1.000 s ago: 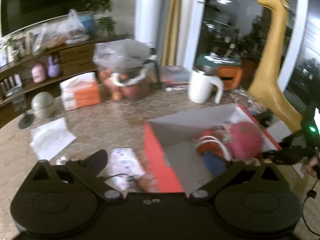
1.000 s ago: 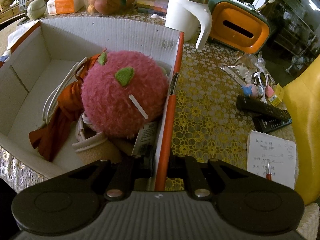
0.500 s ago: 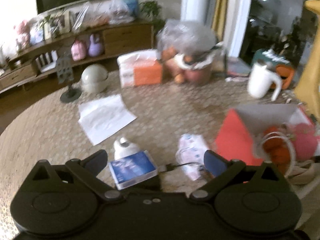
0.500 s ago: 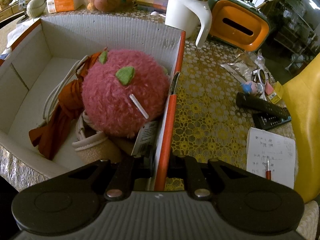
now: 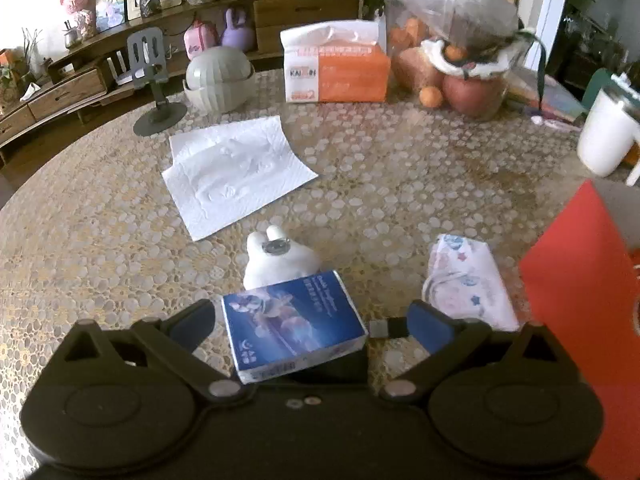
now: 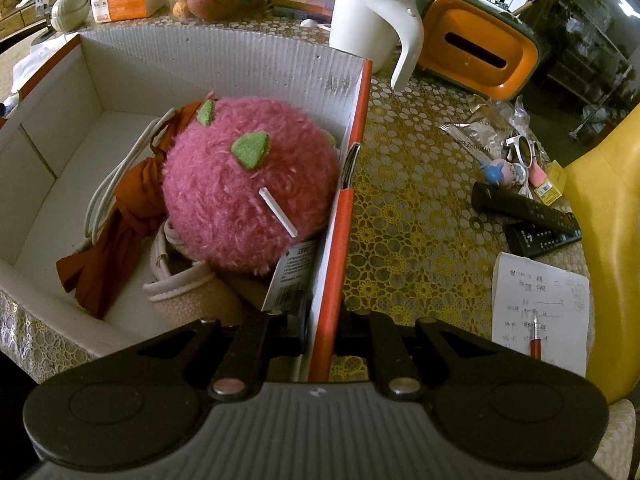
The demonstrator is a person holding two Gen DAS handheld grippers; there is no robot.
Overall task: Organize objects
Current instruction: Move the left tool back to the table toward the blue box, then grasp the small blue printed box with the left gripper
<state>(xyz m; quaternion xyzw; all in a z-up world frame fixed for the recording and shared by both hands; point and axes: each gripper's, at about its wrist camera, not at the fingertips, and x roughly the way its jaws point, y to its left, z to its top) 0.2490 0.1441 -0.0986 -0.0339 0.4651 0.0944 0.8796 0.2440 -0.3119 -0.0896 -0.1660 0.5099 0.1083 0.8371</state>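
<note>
The right gripper (image 6: 320,320) pinches the red box (image 6: 340,216) wall with its fingers, while the left gripper (image 5: 310,326), fingers spread, hovers around a blue packet (image 5: 294,326) on the desk (image 5: 400,184).

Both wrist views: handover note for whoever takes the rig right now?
Right tongs: shut on the cardboard box, clamping its red side wall.
Left tongs: open, blue box between the fingers, not gripped.
Done: pink plush, orange cloth and white cable in the box.
Left: blue box, white toy, patterned pack on the table.
</note>
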